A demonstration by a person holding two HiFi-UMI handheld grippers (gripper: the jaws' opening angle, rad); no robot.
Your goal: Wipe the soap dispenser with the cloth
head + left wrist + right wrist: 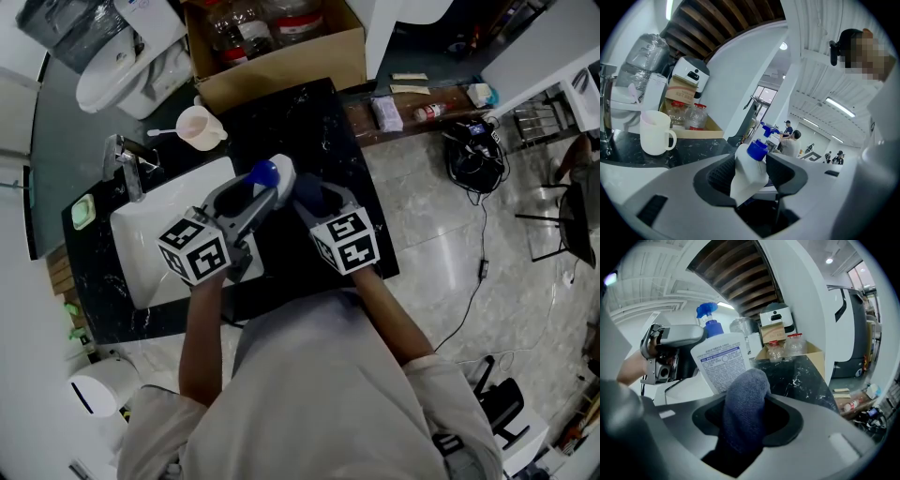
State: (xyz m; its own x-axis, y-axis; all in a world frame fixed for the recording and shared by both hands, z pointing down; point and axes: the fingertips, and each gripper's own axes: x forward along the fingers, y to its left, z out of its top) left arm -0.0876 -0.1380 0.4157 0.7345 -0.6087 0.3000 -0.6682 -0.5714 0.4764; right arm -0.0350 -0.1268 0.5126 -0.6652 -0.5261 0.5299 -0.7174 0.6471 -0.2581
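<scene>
The white soap dispenser with a blue pump top is held above the black counter, tilted. My left gripper is shut on its body. In the right gripper view its printed label faces me, and the left gripper holds it from the left. My right gripper is shut on a bunched blue-grey cloth, whose top lies against the lower part of the bottle. In the head view the cloth sits just right of the dispenser.
A white sink with a chrome tap lies at left. A white mug stands on the black counter, with an open cardboard box of jars behind it. Cables and a basket lie on the floor at right.
</scene>
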